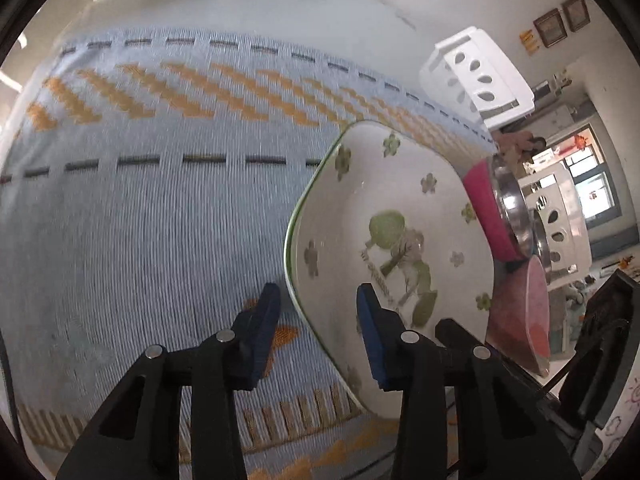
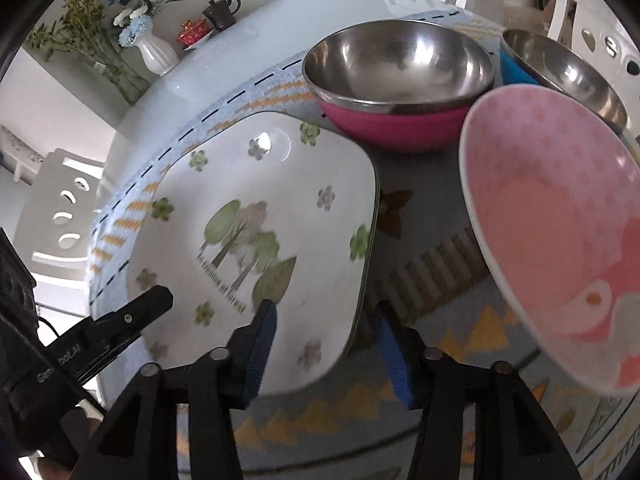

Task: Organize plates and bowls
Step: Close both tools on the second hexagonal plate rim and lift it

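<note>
Both grippers, left [image 1: 318, 334] and right [image 2: 326, 354], are part-open astride opposite edges of the square plate [image 2: 256, 248], flat on the mat [image 1: 140, 216]; nothing is gripped. Uneven closing risks the plate being tipped into the pink dish [image 2: 560, 240].

A home dining room. A round white counter [image 2: 240, 52] carries a woven blue-and-orange cloth [image 1: 140, 220], with a white vase of flowers [image 2: 154, 54] and a small dark teapot [image 2: 222, 10] at its far side. White plastic chairs [image 1: 480, 76] stand around it, and framed pictures [image 1: 562, 20] hang on the wall.
</note>
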Demonstrator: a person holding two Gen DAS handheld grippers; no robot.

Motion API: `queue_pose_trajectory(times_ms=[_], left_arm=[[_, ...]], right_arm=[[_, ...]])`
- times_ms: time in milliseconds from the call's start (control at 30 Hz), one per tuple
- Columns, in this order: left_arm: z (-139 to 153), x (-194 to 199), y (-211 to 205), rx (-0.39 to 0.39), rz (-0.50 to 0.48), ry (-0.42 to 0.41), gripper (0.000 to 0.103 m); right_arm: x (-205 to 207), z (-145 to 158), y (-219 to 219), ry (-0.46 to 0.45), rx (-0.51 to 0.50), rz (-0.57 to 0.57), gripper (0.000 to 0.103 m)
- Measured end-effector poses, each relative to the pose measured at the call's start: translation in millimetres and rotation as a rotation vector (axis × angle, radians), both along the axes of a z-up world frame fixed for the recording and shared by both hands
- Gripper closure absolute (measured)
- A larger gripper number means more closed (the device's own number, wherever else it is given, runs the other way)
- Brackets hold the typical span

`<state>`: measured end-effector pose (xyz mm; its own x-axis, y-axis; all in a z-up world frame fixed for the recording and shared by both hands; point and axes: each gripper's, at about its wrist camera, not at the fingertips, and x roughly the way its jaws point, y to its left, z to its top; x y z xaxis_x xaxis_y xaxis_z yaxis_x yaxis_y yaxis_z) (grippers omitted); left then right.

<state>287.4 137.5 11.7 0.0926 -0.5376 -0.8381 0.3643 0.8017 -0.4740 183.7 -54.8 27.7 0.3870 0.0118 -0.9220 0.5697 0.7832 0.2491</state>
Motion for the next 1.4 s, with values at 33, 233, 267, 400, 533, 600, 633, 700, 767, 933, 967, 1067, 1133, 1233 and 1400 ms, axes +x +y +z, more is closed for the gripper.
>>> queue_pose_trajectory(times_ms=[33,233,267,400,533,600,633,700,767,933,967,1067,1133,1233,1400], left_arm=[[-1,0,-2,0.002,-0.009,-0.001,0.068],[2,-4,-1,0.029,-0.002,-0.088,0.091],[4,-5,4,0.014,0.008,-0.095,0.092],[9,-5,22,0.058,0.016,-0.114,0.091],[11,-12,48,0.071,0.044,-0.106,0.091],[11,-17,62,0.079,0.068,-0.112,0.092],[11,-18,68,0.069,0.079,-0.104,0.092],[10,-17,77,0.048,0.089,-0.08,0.092],[8,-17,75,0.04,0.082,-0.075,0.092],[1,-21,61,0.056,0.052,-0.08,0.091],[-1,-20,60,0.045,0.055,-0.07,0.09],[-2,-17,60,0.033,0.068,-0.063,0.089],[0,-17,60,0.023,0.061,-0.069,0.089],[13,-24,62,-0.026,0.048,-0.107,0.089],[25,-30,61,-0.044,0.069,-0.14,0.086]], right_arm=[[2,1,1,-0.006,-0.023,0.005,0.064],[9,2,13,-0.017,-0.075,0.116,0.071],[9,5,18,-0.023,-0.087,0.152,0.071],[9,16,44,-0.044,-0.117,0.262,0.071],[10,16,61,-0.036,-0.084,0.32,0.071],[10,16,68,-0.029,-0.053,0.362,0.071],[9,15,70,-0.028,-0.033,0.375,0.071],[9,15,74,-0.023,-0.029,0.402,0.071],[8,13,72,-0.015,-0.024,0.404,0.071],[14,2,51,0.026,0.011,0.361,0.071],[15,1,51,0.024,0.002,0.364,0.071],[16,-3,54,0.01,0.004,0.375,0.07],[15,-1,56,0.006,-0.001,0.372,0.07],[13,4,54,-0.027,0.008,0.383,0.07],[16,12,50,-0.052,0.027,0.405,0.071]])
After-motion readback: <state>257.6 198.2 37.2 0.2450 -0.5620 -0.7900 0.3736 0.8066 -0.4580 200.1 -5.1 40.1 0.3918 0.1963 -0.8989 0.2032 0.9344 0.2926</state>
